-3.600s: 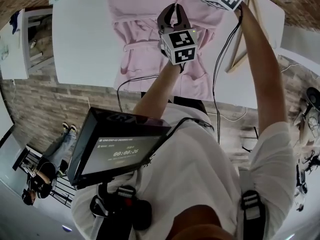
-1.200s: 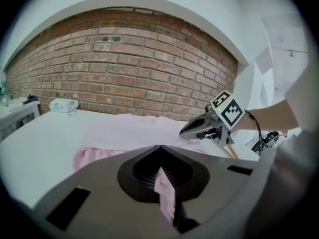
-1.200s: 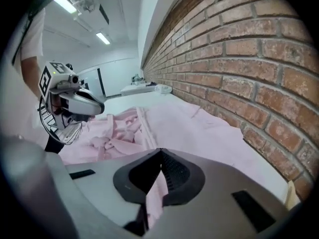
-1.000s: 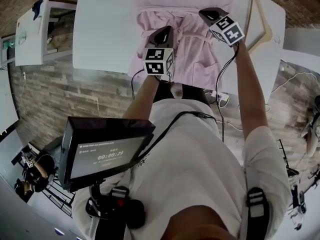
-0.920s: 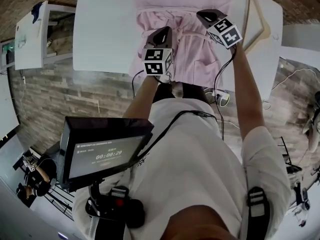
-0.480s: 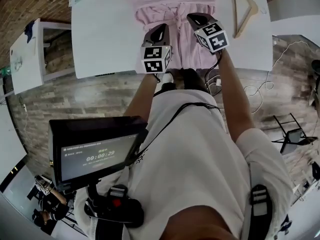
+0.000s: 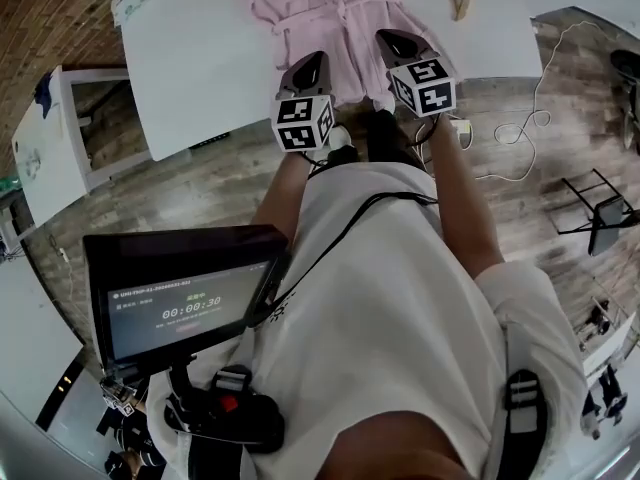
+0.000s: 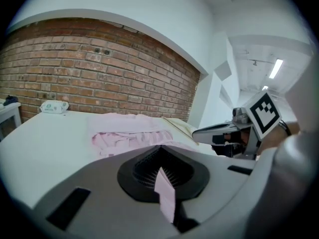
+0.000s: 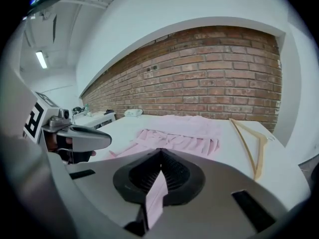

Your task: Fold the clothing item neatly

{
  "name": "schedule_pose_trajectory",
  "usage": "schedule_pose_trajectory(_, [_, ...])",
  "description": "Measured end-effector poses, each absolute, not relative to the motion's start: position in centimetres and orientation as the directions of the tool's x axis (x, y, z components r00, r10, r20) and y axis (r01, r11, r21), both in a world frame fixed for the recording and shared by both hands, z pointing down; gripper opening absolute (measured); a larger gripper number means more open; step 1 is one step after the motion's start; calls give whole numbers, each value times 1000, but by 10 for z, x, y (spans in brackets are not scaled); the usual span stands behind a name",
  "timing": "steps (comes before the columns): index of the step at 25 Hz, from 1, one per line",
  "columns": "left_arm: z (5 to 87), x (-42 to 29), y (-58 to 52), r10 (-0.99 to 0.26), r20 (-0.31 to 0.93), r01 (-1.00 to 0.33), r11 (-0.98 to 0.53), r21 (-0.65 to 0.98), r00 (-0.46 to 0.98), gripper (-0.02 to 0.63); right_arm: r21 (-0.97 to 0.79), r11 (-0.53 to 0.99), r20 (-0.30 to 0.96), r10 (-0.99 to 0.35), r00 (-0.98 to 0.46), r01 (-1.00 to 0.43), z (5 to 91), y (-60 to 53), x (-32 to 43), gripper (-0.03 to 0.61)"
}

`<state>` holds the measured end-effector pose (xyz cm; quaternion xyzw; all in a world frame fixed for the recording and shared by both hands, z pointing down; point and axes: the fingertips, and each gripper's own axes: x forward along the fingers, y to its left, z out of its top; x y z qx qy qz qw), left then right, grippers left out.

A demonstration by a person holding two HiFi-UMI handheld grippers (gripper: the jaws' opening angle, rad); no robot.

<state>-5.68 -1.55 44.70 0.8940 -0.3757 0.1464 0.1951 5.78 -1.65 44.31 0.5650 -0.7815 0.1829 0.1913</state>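
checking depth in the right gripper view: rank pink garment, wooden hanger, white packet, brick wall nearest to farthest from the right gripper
1. pink garment: pinched in the shut jaws of the right gripper, the rest spread ahead.
2. wooden hanger: on the table, right side.
3. white packet: far left corner of the table.
4. brick wall: behind the table.

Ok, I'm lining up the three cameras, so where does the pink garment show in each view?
Head view: the pink garment lies at top centre, on the white table.
Left gripper view: the garment is centre-left, bunched on the table just above the jaws.
Right gripper view: the garment is at centre, above the jaws, left of the wooden hanger.
Shared landmark: the brick wall behind the table.
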Motion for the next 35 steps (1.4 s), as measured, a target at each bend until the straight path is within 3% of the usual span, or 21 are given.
schedule_pose_trajectory(15, [489,-107,38,-655,508,-807,-570,154,559,3,-91,265,515,-812,-273,-960,480,73,119,5])
schedule_pose_trajectory(28, [531,-112,128,-709,601,-922,-359,144,369,3,-114,371,544,-753,-370,-922,528,134,135,5])
schedule_pose_trajectory(35, [543,-148,140,-700,627,-929,-352,115,342,3,-116,367,554,-747,-367,-923,540,153,132,5])
